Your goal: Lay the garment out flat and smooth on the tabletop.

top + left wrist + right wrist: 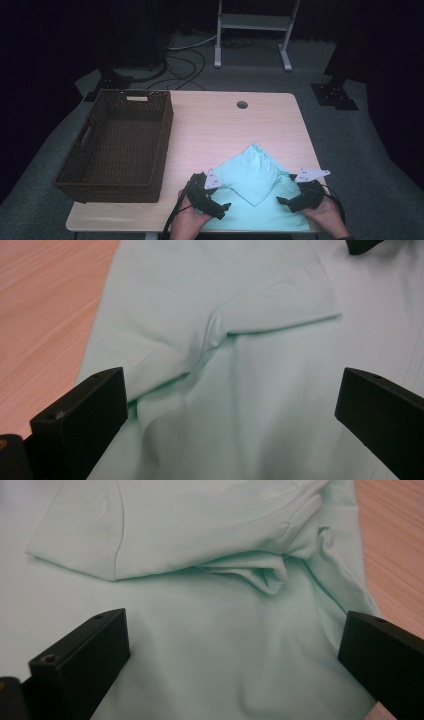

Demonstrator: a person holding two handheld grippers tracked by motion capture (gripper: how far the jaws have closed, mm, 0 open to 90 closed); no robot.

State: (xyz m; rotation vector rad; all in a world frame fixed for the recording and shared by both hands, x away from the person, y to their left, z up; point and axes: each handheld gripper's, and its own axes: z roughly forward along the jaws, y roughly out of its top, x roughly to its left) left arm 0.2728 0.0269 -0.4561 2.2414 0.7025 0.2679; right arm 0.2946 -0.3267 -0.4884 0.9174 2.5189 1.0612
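High view: basket left of shirt.

Left tool and right tool, jaws wide apart, angled inward.

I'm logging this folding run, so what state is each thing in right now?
Mint shirt: lying on the table, both sleeves folded in over the body, not gripped.
Left gripper: open, jaws wide apart over the shirt's left side.
Right gripper: open, jaws wide apart over the shirt's right side.
Wicker basket: upright on the table's left, empty.
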